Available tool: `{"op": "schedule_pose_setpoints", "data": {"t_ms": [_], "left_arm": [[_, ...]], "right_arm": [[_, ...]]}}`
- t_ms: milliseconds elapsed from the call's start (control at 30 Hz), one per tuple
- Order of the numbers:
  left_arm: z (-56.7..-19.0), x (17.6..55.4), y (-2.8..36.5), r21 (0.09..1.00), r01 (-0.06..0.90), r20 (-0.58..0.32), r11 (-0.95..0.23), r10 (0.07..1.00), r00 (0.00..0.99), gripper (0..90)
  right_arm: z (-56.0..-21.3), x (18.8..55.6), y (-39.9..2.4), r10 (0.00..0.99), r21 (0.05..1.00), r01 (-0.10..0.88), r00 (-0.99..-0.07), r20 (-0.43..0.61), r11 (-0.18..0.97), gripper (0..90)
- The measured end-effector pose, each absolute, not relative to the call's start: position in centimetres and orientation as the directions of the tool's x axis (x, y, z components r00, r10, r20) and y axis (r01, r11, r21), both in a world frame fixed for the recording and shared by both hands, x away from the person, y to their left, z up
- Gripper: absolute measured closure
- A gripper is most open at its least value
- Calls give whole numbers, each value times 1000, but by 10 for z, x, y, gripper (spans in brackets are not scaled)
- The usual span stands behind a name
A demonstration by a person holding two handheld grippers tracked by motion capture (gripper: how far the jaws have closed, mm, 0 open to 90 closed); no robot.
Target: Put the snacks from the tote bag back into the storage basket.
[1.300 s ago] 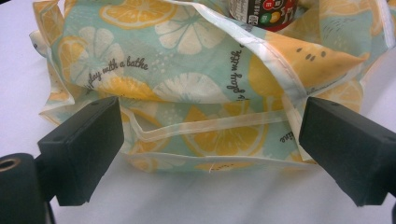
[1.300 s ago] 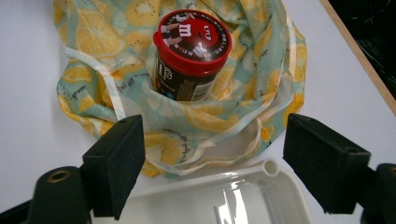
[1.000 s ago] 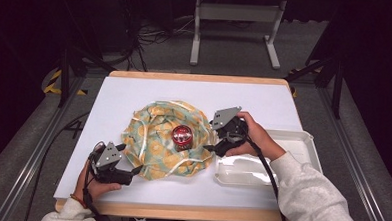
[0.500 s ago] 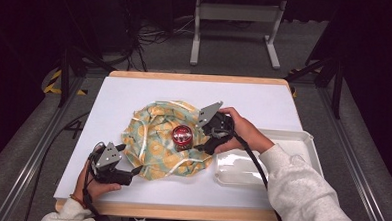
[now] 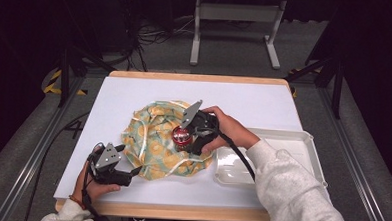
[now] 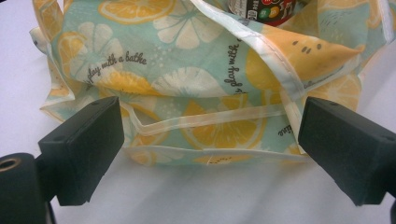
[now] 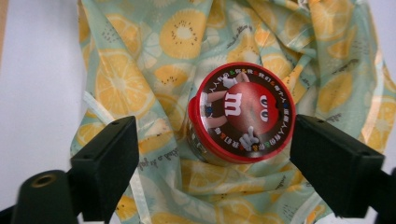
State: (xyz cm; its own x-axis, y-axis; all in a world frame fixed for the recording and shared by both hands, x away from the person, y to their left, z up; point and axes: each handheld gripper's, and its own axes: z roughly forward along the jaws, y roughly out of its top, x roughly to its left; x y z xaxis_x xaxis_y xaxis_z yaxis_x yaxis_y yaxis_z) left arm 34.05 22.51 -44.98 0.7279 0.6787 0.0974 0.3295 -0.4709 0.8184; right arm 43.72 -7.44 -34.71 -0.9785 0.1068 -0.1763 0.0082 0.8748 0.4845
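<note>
I see only the lower edge of the candy tub (image 6: 261, 10) in the left gripper view, cut off at the top. It stands on the lemon-print bag (image 5: 155, 139), mid-desk (image 5: 264, 101). My right gripper (image 7: 212, 156) hovers over the tub, jaws wide either side, not touching. My left gripper (image 6: 210, 154) sits low at the bag's near edge, jaws wide.

Far half of worktop (image 5: 150, 91) bare, open to pass; left strip beside crumpled cloth bag (image 5: 155, 139) bare too; bag heaped mid-worktop, red-lidded tub (image 5: 182, 136) upright on it; white tray (image 5: 282, 154) blocks right near corner; right gripper (image 7: 215, 154) jaws wide, straddling tub, one jaw touching lid rim.
</note>
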Motion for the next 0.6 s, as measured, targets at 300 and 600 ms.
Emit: {"op": "schedule_pose_setpoints", "data": {"t_ms": [300,600], "left_arm": [[-450,337,225,818,330,97,-470,679,727,78],[-450,334,230,822,332,95,-463,686,721,78]], "right_arm": [[-360,448,-60,181,420,103,-972,-151,901,156],[-365,464,-49,229,407,162,-966,-121,899,199]]}}
